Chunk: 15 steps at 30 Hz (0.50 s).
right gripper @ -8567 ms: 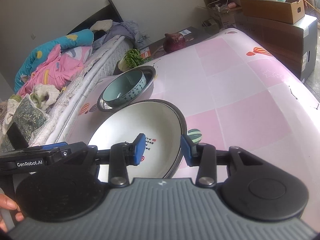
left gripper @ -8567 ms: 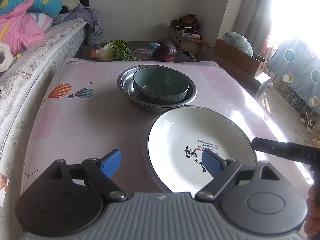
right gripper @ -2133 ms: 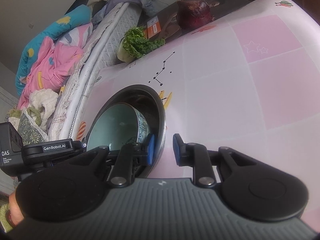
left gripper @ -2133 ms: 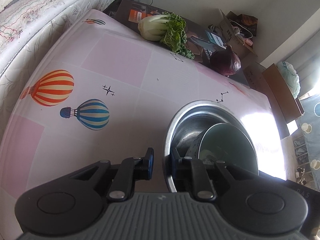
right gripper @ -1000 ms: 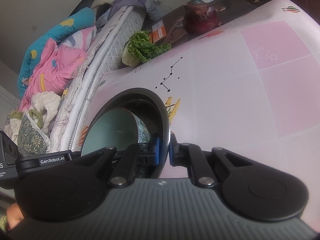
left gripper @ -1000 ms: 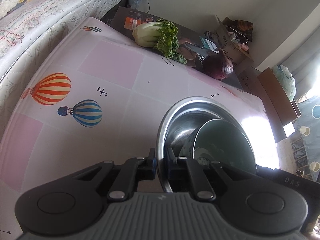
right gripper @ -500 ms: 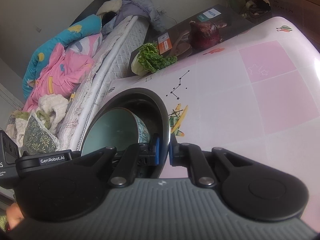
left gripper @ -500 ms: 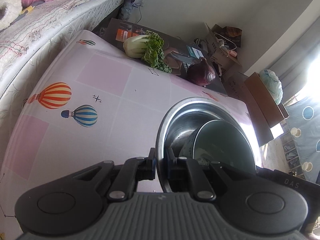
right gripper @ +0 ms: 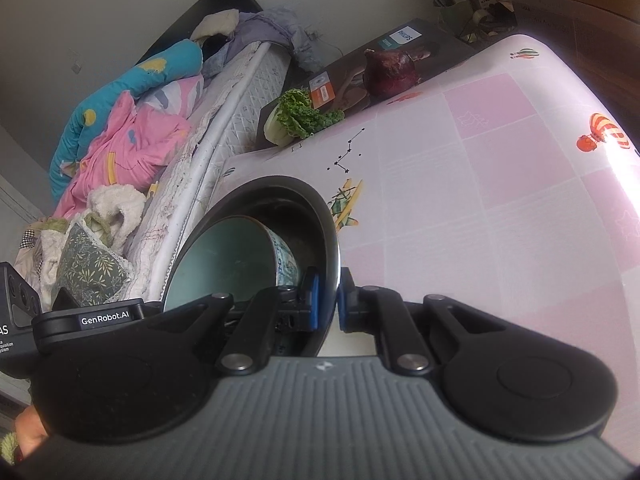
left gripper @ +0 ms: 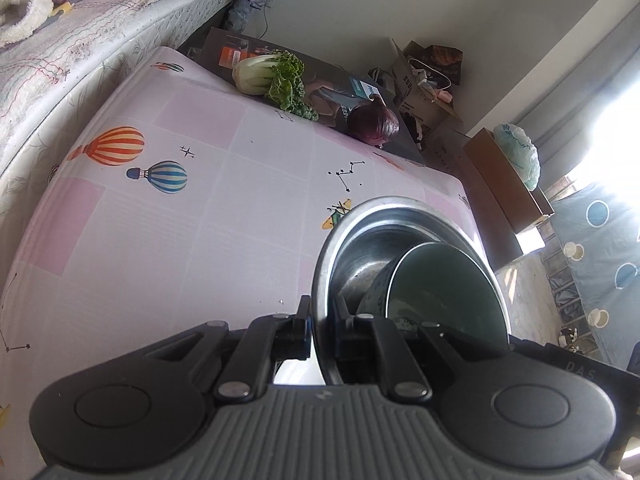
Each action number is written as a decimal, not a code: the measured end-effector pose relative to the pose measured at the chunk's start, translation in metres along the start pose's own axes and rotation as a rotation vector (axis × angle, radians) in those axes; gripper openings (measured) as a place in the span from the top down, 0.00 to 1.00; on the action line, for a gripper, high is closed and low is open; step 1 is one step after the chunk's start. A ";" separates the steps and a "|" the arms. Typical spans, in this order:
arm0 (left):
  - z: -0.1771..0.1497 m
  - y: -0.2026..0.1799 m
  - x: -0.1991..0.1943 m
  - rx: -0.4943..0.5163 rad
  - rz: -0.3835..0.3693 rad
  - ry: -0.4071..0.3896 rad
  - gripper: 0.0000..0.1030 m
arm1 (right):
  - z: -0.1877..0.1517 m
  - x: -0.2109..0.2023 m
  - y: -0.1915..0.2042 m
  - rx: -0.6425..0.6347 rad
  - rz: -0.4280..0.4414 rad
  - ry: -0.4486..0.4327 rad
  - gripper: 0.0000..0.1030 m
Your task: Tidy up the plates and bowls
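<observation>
A steel bowl (left gripper: 362, 240) (right gripper: 316, 216) hangs above the pink tablecloth (left gripper: 160, 240) (right gripper: 480, 208), held by both grippers. Inside it leans a teal ceramic bowl (left gripper: 448, 292) (right gripper: 232, 256) with a patterned outside. My left gripper (left gripper: 321, 330) is shut on the steel bowl's left rim. On the opposite rim my right gripper (right gripper: 327, 302) is shut too, one blue pad inside the bowl and one outside. The white plate is in neither view.
A green leafy cabbage (left gripper: 272, 74) (right gripper: 298, 120) and a purple onion (left gripper: 372, 124) (right gripper: 392, 68) lie on a dark box at the table's far edge. A bed (left gripper: 80, 32) (right gripper: 132, 132) with bedding runs along one side. Cardboard boxes (left gripper: 504, 184) stand beyond the table.
Both grippers have lifted the steel bowl with the teal bowl inside and drawn it back toward me; more tablecloth shows beyond it. Both grips stay the same.
</observation>
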State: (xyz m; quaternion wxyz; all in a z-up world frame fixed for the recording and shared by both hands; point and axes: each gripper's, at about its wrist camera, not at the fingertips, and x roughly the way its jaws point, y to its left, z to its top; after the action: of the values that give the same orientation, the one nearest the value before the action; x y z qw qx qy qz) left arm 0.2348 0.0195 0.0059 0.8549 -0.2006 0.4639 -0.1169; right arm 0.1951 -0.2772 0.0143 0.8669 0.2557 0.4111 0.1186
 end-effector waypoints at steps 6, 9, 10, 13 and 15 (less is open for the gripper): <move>-0.030 0.003 -0.003 -0.003 -0.010 0.032 0.92 | -0.033 -0.015 -0.011 0.018 -0.017 0.019 0.92; -0.043 0.007 0.000 -0.006 -0.006 0.054 0.91 | -0.047 -0.018 -0.018 0.030 -0.023 0.037 0.92; -0.047 0.008 0.001 -0.006 -0.003 0.059 0.91 | -0.050 -0.017 -0.020 0.031 -0.024 0.044 0.92; -0.055 0.012 0.003 -0.004 0.008 0.076 0.91 | -0.062 -0.014 -0.023 0.031 -0.028 0.062 0.92; -0.061 0.014 0.006 0.001 0.020 0.089 0.91 | -0.067 -0.011 -0.026 0.036 -0.030 0.076 0.92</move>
State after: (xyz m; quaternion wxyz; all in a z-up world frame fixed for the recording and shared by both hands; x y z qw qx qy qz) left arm 0.1873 0.0156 -0.0345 0.8348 -0.1900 0.5033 -0.1172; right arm 0.1363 -0.2799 -0.0284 0.8476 0.2605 0.4495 0.1077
